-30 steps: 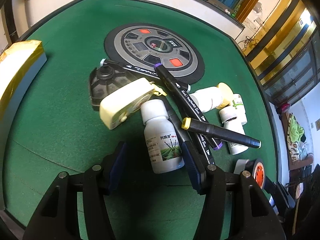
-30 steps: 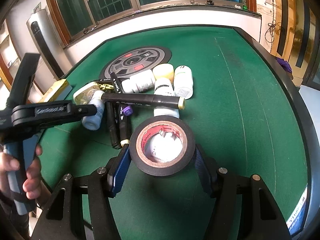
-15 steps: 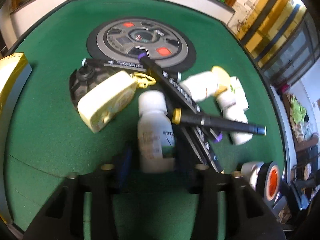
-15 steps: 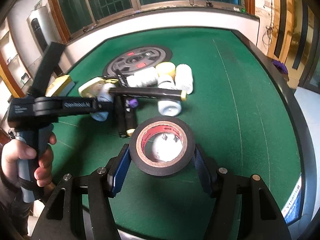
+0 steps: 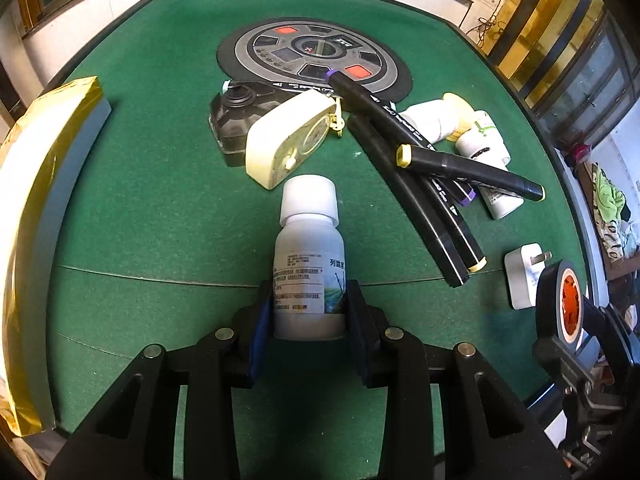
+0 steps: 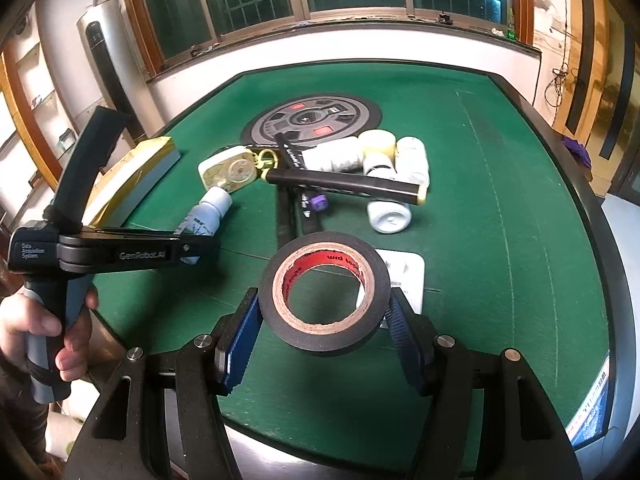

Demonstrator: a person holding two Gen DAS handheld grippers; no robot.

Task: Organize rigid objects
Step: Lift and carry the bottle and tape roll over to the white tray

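1. Since a second ago the left tool [image 5: 308, 308] has come forward over the white bottle [image 5: 308, 256] and narrowed; its blue pads now press the bottle's lower body from both sides, where before they stood wide on either side of it.
2. That bottle has come away from the clutter: it was lying against the cream case [image 5: 290, 140] and the black markers [image 5: 416, 196], and now sits just near of them with bare green worktop [image 5: 160, 200] around it.
3. Its long axis runs straight out along the left tool's pointing line, cap at the far end and base nearest the tool, so any set-down will turn on how that axis is tilted or swung.
4. The right tool [image 6: 324, 320] is unchanged in grip, holding the roll of black tape [image 6: 324, 296] across its outer rim, hole facing the camera, above the near edge of the worktop.
5. Directly beyond the tape lies a white plug adapter [image 6: 404, 276]; the other white bottles [image 6: 388, 212] are farther off behind it.
6. The gold-wrapped box [image 5: 44, 208] lies at the far left, well apart from the pile, and the left hand [image 6: 44, 328] is the nearer one to it.
7. My judgement: the bottle is held firmly enough to carry, and sorting is at an early stage, with most items still heaped together.
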